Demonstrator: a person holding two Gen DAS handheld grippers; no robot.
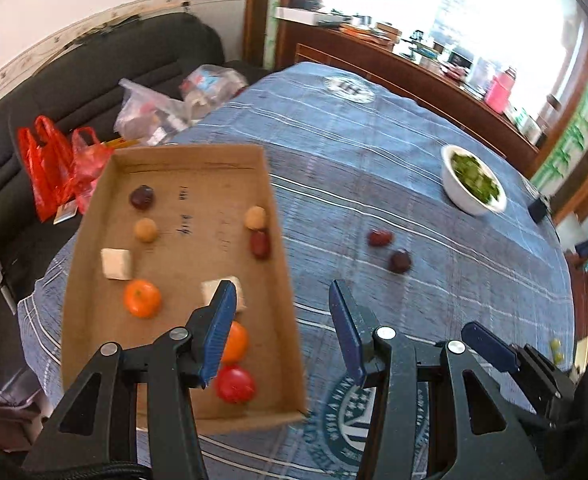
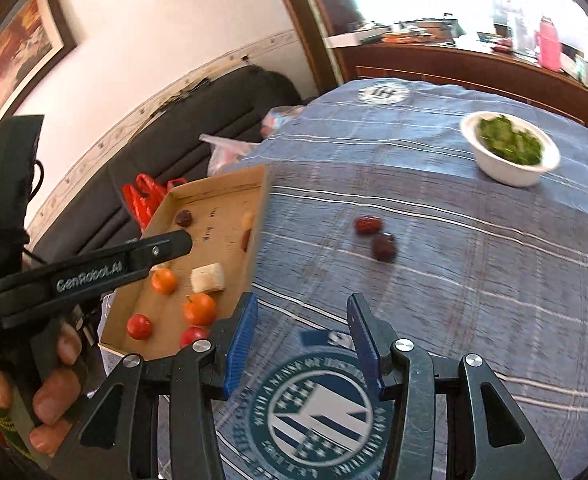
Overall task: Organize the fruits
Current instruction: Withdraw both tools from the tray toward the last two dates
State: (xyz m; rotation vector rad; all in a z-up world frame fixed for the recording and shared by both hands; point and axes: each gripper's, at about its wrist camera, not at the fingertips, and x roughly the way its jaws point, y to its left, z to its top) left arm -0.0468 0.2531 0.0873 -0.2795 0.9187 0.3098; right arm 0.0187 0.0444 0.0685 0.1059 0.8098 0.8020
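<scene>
A cardboard tray (image 1: 282, 280) (image 2: 254, 220) lies at the table's left edge and holds several fruits: oranges (image 1: 142, 298), a red tomato (image 1: 235, 384), dark dates, tan round fruits and pale cubes (image 1: 116, 264). Two dark red dates (image 1: 380, 237) (image 1: 399, 261) lie loose on the blue cloth right of the tray; they also show in the right wrist view (image 2: 368, 224) (image 2: 383, 247). My left gripper (image 1: 282, 320) is open and empty over the tray's right wall. My right gripper (image 2: 300, 332) is open and empty above the cloth, short of the dates.
A white bowl of greens (image 1: 472, 180) (image 2: 510, 152) stands at the far right of the table. A dark sofa (image 1: 94, 80) with red and clear plastic bags (image 1: 66, 164) lies left of the table. A wooden sideboard (image 1: 414, 76) runs behind.
</scene>
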